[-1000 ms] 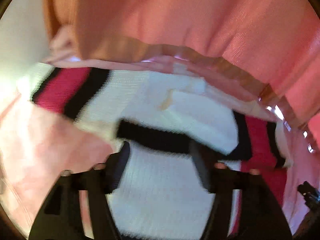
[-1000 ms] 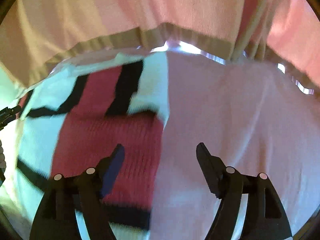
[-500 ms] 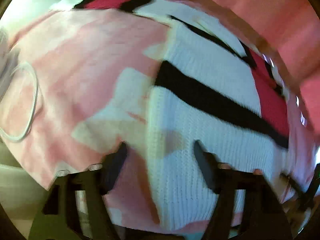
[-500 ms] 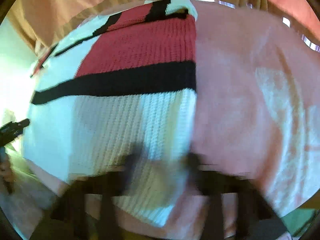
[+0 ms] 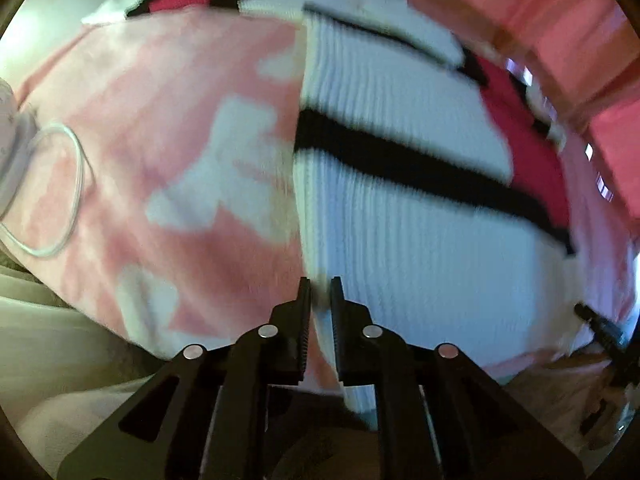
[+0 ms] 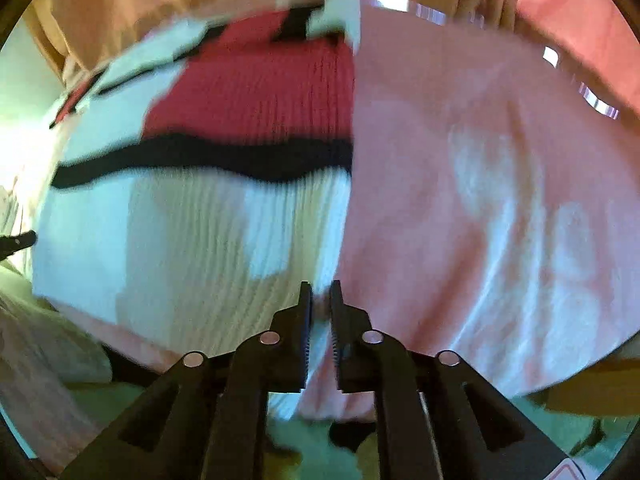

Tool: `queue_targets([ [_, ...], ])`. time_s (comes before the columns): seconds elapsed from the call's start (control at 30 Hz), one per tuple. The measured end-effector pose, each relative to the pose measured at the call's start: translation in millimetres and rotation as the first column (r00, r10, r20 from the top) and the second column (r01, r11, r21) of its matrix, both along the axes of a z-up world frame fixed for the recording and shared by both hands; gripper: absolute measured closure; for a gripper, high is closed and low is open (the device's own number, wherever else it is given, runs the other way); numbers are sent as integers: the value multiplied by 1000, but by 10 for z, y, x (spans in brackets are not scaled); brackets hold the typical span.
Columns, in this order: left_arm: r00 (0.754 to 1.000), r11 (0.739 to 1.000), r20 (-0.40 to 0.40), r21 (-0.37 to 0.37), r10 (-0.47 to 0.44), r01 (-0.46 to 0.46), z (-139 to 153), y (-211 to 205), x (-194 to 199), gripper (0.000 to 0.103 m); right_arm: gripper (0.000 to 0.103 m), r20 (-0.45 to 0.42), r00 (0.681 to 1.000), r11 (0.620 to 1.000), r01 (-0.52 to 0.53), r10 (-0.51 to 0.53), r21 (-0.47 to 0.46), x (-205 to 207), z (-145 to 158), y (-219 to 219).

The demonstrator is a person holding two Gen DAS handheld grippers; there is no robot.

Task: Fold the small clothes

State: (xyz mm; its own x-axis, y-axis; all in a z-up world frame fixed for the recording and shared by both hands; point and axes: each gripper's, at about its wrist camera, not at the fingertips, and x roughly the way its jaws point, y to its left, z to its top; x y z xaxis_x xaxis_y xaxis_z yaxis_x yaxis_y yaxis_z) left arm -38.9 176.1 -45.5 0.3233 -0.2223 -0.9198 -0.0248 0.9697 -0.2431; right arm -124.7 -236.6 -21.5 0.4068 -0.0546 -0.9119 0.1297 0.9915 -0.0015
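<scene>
Knit sweater [image 5: 400, 240] lies on the pink blanket [image 5: 160, 140]; left tool [image 5: 320, 300] and right tool [image 6: 320, 304] each pinch a near corner. Lift both evenly, keeping the hem taut.

The sweater [image 5: 400, 216] covers most of the pink blanket [image 5: 160, 140], with open blanket to its left past the edge. A clear cable loop [image 5: 60, 192] lies on that free stretch near the far left. On the right side, bare blanket [image 6: 500, 200] runs wide. Pink drapery [image 6: 200, 8] walls off the back.
</scene>
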Motion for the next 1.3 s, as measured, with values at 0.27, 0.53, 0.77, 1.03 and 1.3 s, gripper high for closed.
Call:
queue_targets([
  [0.27,964,982,261,164,46,-92,615,-22,1308,37,46,193,981,1000,25,-23,-10,1608,612,-393],
  [0.53,946,977,262,42,191,-209,193,39,2168,37,71,44,992,973,106,-118,205,2816,-397,-615],
  [0.77,861,896,283,10,423,-443,132,1037,2479,15,82,73,993,995,90,-92,39,2870,-261,-599],
  [1.03,598,609,128,-83,791,-789,-419,2753,2701,14,37,186,978,994,103,-94,-39,2619,182,-377],
  [1.3,666,689,197,-86,720,-719,-320,2788,3033,95,28,263,965,996,48,-25,-82,2450,465,143],
])
